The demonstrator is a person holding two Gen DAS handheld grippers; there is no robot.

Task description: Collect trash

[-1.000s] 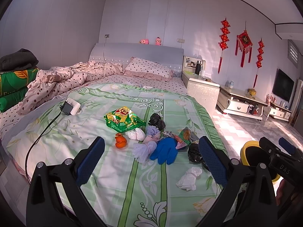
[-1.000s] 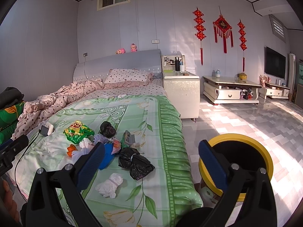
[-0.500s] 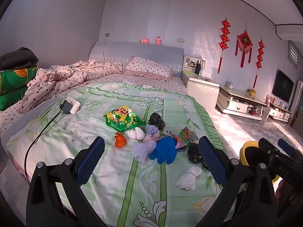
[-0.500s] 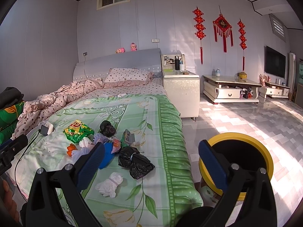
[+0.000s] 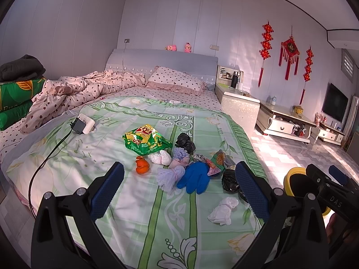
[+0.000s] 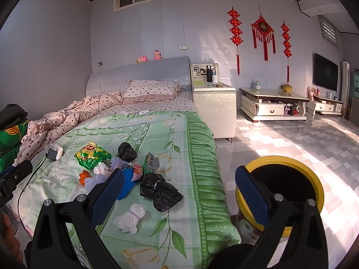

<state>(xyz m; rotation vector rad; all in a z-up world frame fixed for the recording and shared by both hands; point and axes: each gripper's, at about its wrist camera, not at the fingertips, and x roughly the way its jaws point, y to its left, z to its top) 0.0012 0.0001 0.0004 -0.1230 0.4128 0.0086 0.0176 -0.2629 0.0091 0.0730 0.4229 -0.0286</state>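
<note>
While both units hang off the foot of the bed (image 6: 202, 157), nothing is picked yet. Left hand-held gripper (image 5: 179, 188): jaws spread wide, empty. Right hand-held gripper (image 6: 179, 192): same, spread, empty.

Trash sits in a loose cluster mid-bed: green snack bag (image 5: 145, 140), orange peel (image 5: 142, 167), blue glove (image 5: 195, 177), black bag (image 6: 160, 191), white tissue wad (image 6: 130, 217). Yellow-rimmed bin (image 6: 289, 179) stands on the floor just beside the bed's right edge, at about 3 o'clock from the wad in the right wrist view.

Key relation: the wad is the nearest piece, at roughly 1 o'clock from the left jaws, 11 o'clock from the right. Right unit looks nearer both the wad and the bin, so I'd take it with the right. Its long axis runs roughly 1-to-7 o'clock in both views, so jaws should close across that. It's soft and should crush easily.
</note>
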